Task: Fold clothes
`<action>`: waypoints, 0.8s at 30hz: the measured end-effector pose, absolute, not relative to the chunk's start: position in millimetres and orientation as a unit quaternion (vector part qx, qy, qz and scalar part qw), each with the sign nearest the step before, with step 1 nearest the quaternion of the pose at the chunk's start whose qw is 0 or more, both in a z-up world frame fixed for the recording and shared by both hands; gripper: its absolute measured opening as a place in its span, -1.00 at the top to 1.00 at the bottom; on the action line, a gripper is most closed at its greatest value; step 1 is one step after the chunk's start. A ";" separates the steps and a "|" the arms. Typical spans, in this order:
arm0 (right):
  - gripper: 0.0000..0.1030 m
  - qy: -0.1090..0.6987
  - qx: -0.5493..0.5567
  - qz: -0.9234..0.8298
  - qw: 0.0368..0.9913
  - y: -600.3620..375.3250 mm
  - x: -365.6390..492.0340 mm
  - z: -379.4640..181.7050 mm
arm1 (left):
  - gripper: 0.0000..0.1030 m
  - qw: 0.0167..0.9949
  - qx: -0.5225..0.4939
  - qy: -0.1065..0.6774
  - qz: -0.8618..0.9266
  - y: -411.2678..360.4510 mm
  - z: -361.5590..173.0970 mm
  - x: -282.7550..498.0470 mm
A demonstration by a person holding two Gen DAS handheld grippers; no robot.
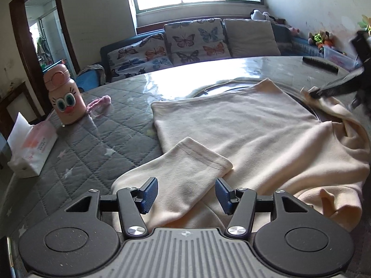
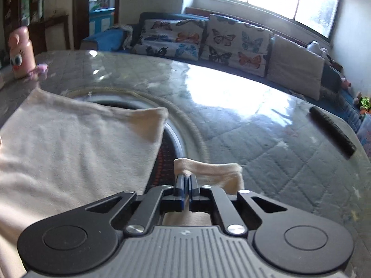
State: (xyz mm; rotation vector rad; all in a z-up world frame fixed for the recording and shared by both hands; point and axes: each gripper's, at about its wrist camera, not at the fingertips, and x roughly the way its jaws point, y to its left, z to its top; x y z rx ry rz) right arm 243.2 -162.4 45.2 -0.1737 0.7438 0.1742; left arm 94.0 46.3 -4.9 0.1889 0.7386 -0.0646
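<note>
A cream long-sleeved top (image 1: 243, 125) lies spread on the grey quilted table (image 1: 88, 143). One sleeve (image 1: 192, 171) is folded across the body, its cuff pointing away from me. My left gripper (image 1: 186, 194) is open and empty, just above that sleeve. My right gripper (image 2: 186, 183) is shut on the other sleeve's cuff (image 2: 215, 169) and holds it raised at the right side of the top (image 2: 76, 143). It shows blurred in the left wrist view (image 1: 334, 90), pinching cream cloth.
A pink cartoon-face bottle (image 1: 66, 97) and a tissue box (image 1: 30, 146) stand at the table's left. A black comb (image 2: 331, 129) lies at the far right. A round inset (image 2: 171, 139) sits in the table's middle under the top. A butterfly-print sofa (image 1: 185, 41) stands behind.
</note>
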 end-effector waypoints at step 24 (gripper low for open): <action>0.86 0.367 -0.008 -0.119 0.922 -317.2 110.5 61.3 | -0.23 0.928 0.093 0.360 -0.024 45.6 -9.1 85.6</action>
